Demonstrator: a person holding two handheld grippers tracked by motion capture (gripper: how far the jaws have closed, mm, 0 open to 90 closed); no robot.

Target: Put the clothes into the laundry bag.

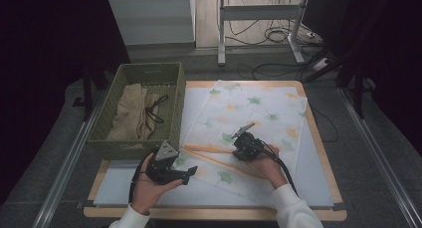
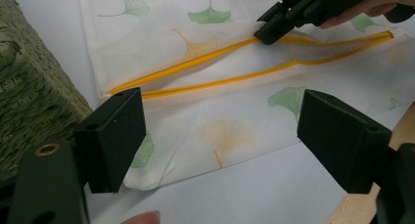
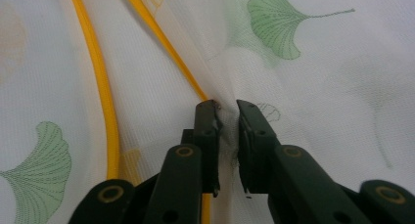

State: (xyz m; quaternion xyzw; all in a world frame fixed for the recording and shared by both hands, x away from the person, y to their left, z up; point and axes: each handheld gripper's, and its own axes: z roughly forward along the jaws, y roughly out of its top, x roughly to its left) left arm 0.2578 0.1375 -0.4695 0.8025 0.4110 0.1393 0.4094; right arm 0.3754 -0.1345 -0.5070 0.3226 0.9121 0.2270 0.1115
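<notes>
A white mesh bag (image 1: 259,113) printed with green and orange ginkgo leaves lies flat on the table. Its yellow-trimmed opening (image 1: 209,149) faces the basket. My right gripper (image 1: 236,150) is shut on a fold of the bag's fabric (image 3: 226,94) right beside the upper yellow trim (image 3: 161,38); the left gripper view shows that gripper (image 2: 265,32) pinching the trim. My left gripper (image 1: 190,172) hovers at the bag's near left corner, jaws wide open with nothing between them (image 2: 220,131). The bag's corner (image 2: 147,180) lies just under its left finger (image 2: 115,136).
A green woven basket (image 1: 144,144) stands at the table's left and holds a beige cloth (image 1: 132,113) and a black cord (image 1: 157,111). A white sheet (image 1: 313,163) covers the wooden tabletop (image 1: 214,214). The basket's wall (image 2: 29,97) is close beside my left gripper.
</notes>
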